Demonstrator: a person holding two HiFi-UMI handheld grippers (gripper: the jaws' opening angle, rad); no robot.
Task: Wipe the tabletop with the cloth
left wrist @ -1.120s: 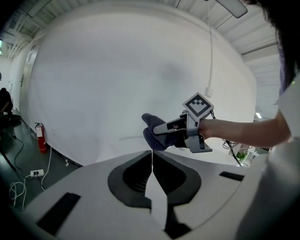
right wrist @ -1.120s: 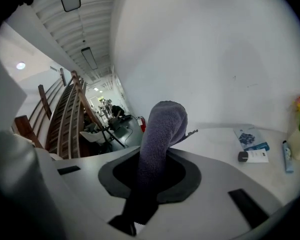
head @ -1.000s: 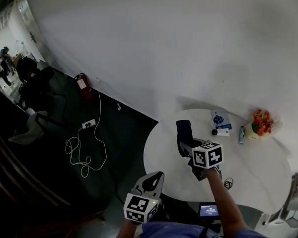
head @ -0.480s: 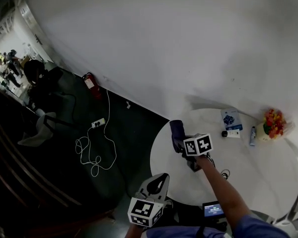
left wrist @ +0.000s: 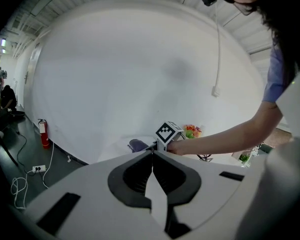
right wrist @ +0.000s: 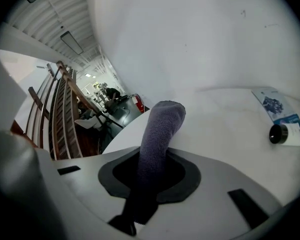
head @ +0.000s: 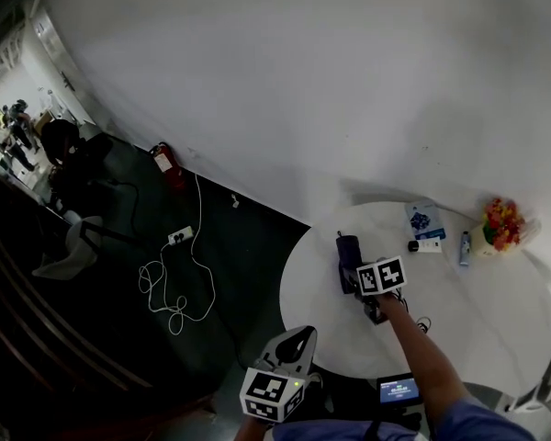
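Right gripper (head: 353,269) has its jaws clamped on the dark grey-purple knitted cloth (right wrist: 159,129). The cloth sticks out fwd over the round white table (head: 482,315), prob. so its free end can rub. Left gripper (head: 292,345) hangs beside the table edge w/ jaws together and empty, out of the way.

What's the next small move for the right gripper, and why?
Probably lower the cloth onto the tabletop and drag it toward the bare middle. The right gripper is shut on the cloth near the table's left edge. Most of the surface lies to its right, with the booklet and flowers at the far rim.
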